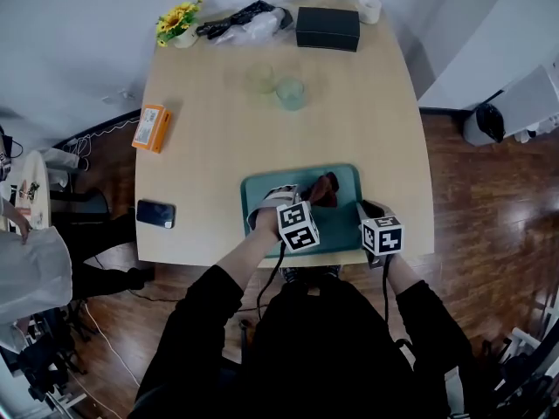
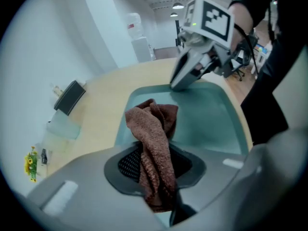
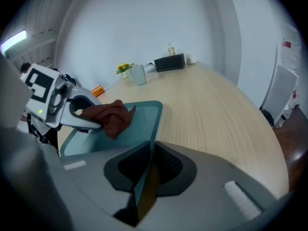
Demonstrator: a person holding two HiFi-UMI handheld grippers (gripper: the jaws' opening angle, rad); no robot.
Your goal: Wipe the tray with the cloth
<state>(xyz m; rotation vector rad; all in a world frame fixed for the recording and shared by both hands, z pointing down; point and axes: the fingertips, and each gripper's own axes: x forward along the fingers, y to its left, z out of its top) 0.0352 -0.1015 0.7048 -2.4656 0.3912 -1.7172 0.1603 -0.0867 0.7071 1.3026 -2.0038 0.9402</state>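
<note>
A teal tray (image 1: pixel 339 227) lies at the table's near edge. My left gripper (image 1: pixel 313 197) is shut on a crumpled brown cloth (image 1: pixel 324 189) and holds it over the tray's middle. In the left gripper view the cloth (image 2: pixel 155 129) runs up from between the jaws (image 2: pixel 156 179) and bunches above the tray floor (image 2: pixel 207 114); whether it touches the floor I cannot tell. My right gripper (image 1: pixel 363 209) is shut on the tray's right rim. In the right gripper view that thin rim (image 3: pixel 153 129) passes edge-on between the jaws (image 3: pixel 146 179), with the cloth (image 3: pixel 113 117) and left gripper (image 3: pixel 89 121) beyond.
On the table's left side lie an orange box (image 1: pixel 151 127) and a dark phone (image 1: pixel 155 213). Two glasses (image 1: pixel 290 92) stand past the tray. Along the far edge are yellow flowers (image 1: pixel 177 23), a black box (image 1: pixel 327 28) and a plastic bag (image 1: pixel 249 23).
</note>
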